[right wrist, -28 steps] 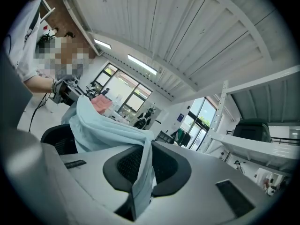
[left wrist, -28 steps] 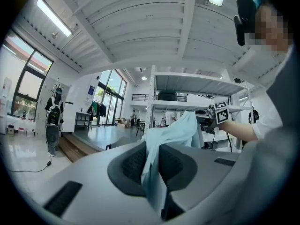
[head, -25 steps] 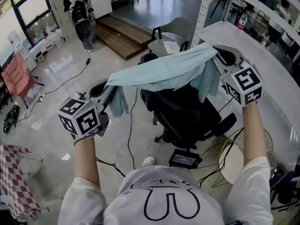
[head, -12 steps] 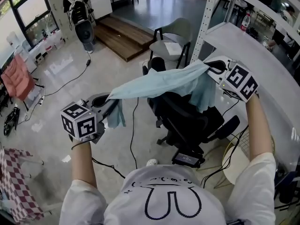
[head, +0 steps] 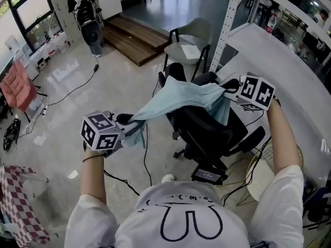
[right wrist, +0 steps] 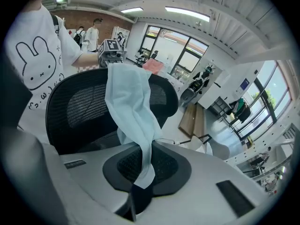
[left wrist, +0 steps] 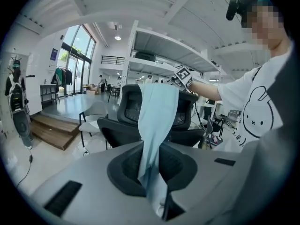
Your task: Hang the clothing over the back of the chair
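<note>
left tool (head: 128, 123) and right tool (head: 226, 87) each clamp the blue cloth (head: 176, 99)

Head view looks steeply down; gripper views face the chair (right wrist: 77, 111) from opposite sides.

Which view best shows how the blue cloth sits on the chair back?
The head view: it shows the whole blue cloth lying across the chair back, stretched between the left hand-held gripper and right hand-held gripper. Each gripper view shows only a strip running from its shut jaws to the backrest.
</note>
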Tool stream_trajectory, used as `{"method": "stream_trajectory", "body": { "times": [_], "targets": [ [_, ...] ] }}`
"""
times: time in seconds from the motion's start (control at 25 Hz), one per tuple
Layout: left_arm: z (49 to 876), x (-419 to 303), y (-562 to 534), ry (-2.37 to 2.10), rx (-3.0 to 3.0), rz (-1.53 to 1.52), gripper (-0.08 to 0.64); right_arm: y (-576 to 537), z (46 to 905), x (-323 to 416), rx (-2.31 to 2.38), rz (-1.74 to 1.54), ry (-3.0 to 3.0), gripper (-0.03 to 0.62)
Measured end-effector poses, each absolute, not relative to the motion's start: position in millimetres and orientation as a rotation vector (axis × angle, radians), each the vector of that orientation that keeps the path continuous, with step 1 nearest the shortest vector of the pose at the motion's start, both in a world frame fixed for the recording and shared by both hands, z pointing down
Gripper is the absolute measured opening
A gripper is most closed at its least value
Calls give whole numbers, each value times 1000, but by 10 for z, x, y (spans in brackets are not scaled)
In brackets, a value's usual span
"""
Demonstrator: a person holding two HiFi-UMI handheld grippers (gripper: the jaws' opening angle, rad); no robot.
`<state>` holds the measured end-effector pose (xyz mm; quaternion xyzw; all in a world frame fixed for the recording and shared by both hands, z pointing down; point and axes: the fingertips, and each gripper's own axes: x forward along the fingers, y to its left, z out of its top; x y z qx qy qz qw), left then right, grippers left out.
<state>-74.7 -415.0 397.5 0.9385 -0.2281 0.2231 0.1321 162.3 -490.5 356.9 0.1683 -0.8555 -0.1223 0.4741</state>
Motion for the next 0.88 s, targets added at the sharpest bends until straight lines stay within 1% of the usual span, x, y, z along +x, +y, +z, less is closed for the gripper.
{"method": "stream_trajectory", "body": {
  "times": [0.4, 0.72, 0.88],
  "targets": [
    [4271, -524, -4175, -460, 2732, 777, 51, -4771, 4025, 1522, 262, -141, -2061, 44],
    [4437, -208, -4235, -423, 2757, 839, 63, -4718, 4264, 1398, 254, -82, -2073, 44],
    [4496, -120, -4224, -432, 2756, 829, 97, -4686, 4334, 1337, 273, -61, -2108, 52]
  ]
}}
